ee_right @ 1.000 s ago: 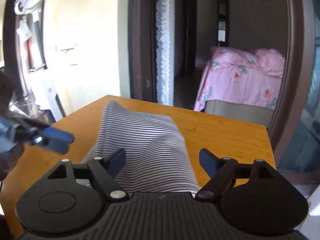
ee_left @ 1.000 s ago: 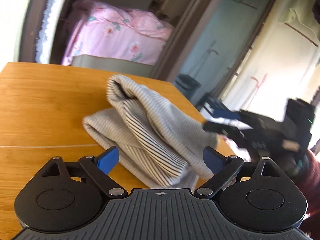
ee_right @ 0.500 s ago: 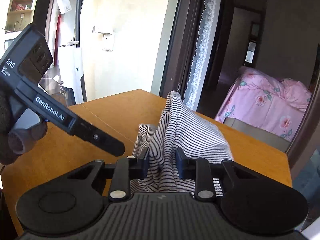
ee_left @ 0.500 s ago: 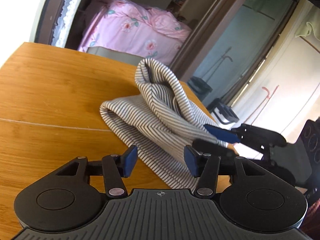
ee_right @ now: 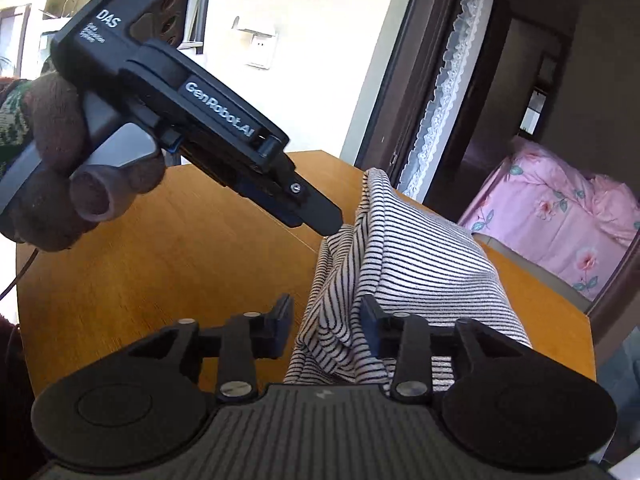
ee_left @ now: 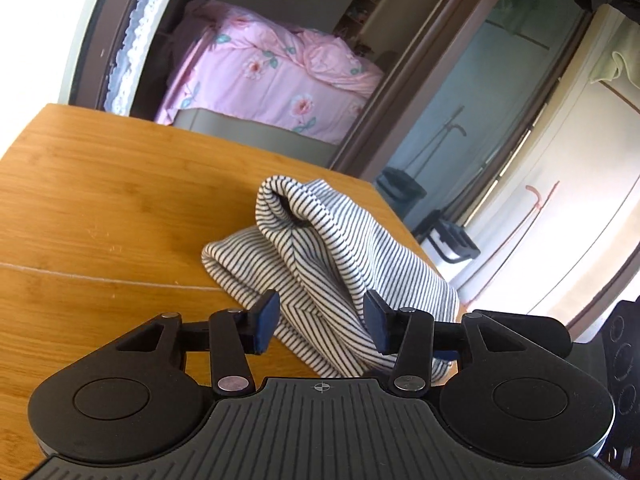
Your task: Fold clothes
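Both tongs are standing apart at the pads. Left gripper is gaping with striped cloth showing between its blue pads, neither pad pressing it; right gripper is gaping too, its right pad touching the fabric, left pad clear of it. Striped garment is sitting bunched in a thick rolled heap on the wooden table, near the table's far right corner. Near hem is running under each gripper body, cut off from sight. White with thin dark stripes; one fold is standing up in a peak. Seen from the right wrist, the left gripper's tip is meeting the cloth beside that peak; contact is hard to make out. Gloved hand is holding that gripper. Beyond the table, a pink floral bed is showing through a doorway.
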Tool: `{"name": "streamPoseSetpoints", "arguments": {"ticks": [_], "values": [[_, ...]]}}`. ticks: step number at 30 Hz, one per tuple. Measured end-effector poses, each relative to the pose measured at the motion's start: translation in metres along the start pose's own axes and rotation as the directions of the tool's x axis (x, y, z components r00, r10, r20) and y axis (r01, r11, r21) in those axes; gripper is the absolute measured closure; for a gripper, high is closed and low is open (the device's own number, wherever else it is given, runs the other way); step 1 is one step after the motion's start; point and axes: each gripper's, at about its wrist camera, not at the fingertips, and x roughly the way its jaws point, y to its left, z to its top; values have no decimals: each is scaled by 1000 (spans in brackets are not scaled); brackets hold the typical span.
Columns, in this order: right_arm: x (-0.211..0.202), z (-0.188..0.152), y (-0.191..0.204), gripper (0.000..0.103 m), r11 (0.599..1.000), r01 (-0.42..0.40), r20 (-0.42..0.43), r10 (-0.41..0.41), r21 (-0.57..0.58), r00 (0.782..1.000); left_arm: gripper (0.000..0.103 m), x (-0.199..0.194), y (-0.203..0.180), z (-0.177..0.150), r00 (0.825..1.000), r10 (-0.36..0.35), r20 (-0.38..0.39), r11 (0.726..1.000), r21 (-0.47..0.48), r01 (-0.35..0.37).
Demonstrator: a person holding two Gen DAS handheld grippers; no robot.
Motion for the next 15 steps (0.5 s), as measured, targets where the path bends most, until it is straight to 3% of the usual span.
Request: {"name": "streamPoseSetpoints", "arguments": {"ticks": [4,6,7,8,11,15], "values": [[-15,-13,5,55,980,123,-9,-126,-155,992,53,15,-6,2,1000,-6,-22,1000,14,6],[-12,-21,-1,57,957,199,-23,-209,-212,978,53,22,-7,-1,999,-11,-39,1000,12,11],[-9,-26,-4,77,941,236,-29,-250,-240,968,54,25,-8,-3,999,-17,-49,1000,11,17],[-10,-24,-11,87,945,241,-33,-254,-220,967,55,27,-8,-5,998,-22,-60,1000,9,23],[-35,7,-46,88,985,171,46,-172,33,984,63,31,-11,-12,995,-52,-88,998,18,54],[-64,44,-71,89,972,-46,188,2,229,982,64,40,-14,-19,991,-67,-115,997,25,71]]}}
